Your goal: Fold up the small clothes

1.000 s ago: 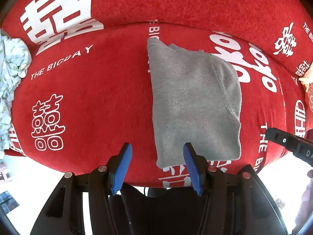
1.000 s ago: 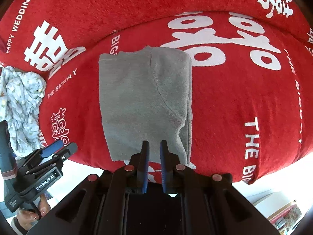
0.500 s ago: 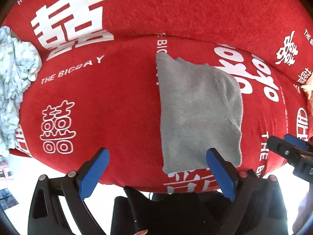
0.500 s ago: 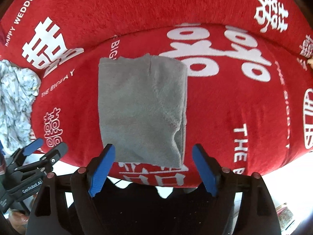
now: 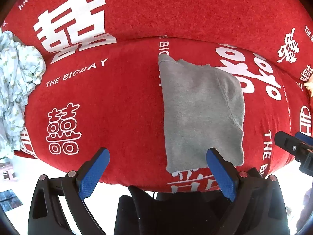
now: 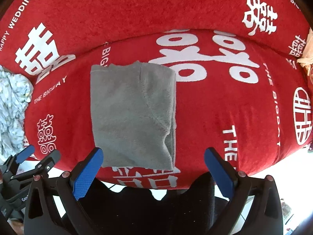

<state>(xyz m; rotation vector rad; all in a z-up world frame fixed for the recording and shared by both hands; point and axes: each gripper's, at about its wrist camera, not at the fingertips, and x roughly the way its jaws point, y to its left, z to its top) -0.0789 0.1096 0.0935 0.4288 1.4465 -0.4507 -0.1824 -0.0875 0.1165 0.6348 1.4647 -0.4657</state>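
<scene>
Listing what we see: folded grey garment (image 6: 133, 115) flat on red cover (image 6: 225, 107), near its front edge; crumpled pale cloth (image 6: 11, 107) far left. Our left gripper (image 5: 156, 174) and right gripper (image 6: 153, 172) just opened wide, empty.

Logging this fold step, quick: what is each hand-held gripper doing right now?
Left hand-held gripper: open, jaws just opened, holding nothing.
Right hand-held gripper: open, jaws just opened, gray folded garment released.
</scene>
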